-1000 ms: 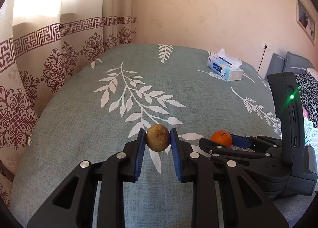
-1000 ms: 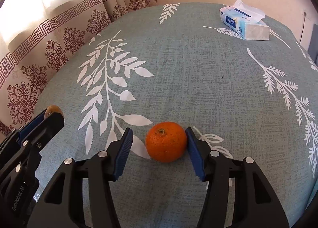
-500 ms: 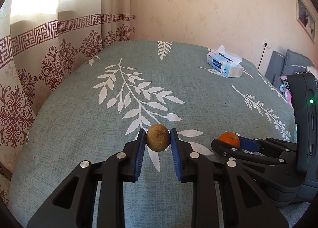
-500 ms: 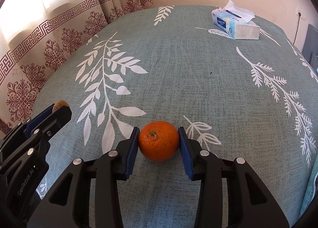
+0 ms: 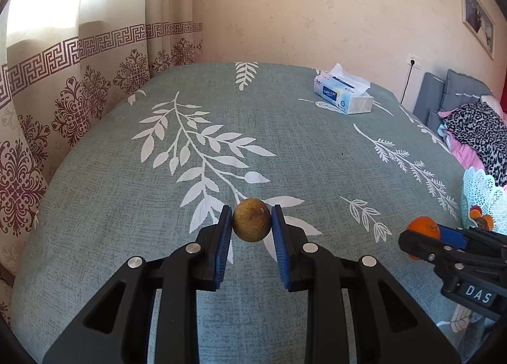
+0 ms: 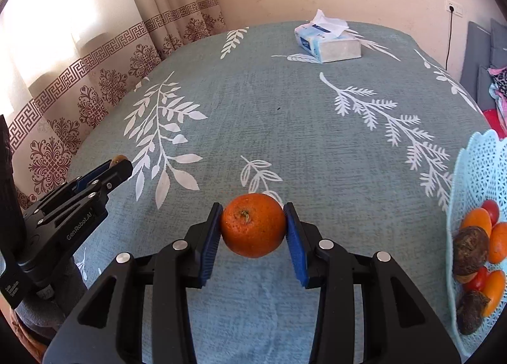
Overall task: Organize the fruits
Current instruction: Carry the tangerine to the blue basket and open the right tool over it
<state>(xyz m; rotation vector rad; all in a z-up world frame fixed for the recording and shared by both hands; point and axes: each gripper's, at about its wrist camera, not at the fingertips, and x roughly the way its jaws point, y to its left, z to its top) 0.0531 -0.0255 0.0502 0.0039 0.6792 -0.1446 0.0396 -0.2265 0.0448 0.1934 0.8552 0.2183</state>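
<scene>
Up above a grey-green tablecloth printed with white leaf sprays (image 5: pixel 285 148), the left gripper (image 5: pixel 252 224) is clamped on a small round brownish fruit with a rough skin (image 5: pixel 252 224), its two blue-padded fingers (image 5: pixel 223 240) pressing the fruit from either side so that it hangs clear of the cloth. Likewise the right gripper (image 6: pixel 253 225) has its blue pads (image 6: pixel 296 243) closed against a round orange citrus fruit (image 6: pixel 253 225), stem end facing the camera, held off the worktop. From the left wrist view the right gripper (image 5: pixel 423 232) shows at the right edge with the orange fruit (image 5: pixel 423 228) at its tip; from the right wrist view the left gripper (image 6: pixel 118 162) shows at the left edge with the brown fruit (image 6: pixel 119 159) just visible at its tip. At the right side of the worktop stands a pale blue openwork plastic basket (image 6: pixel 475 167), holding several orange fruits (image 6: pixel 477 219), dark brown rough ones (image 6: pixel 469 250) and small red ones (image 6: pixel 490 209). Near the far edge of the worktop lies a blue-and-white tissue box with a tissue sticking up (image 6: pixel 328 42). Cream curtains with maroon patterns (image 5: pixel 79 78) hang at the left.
</scene>
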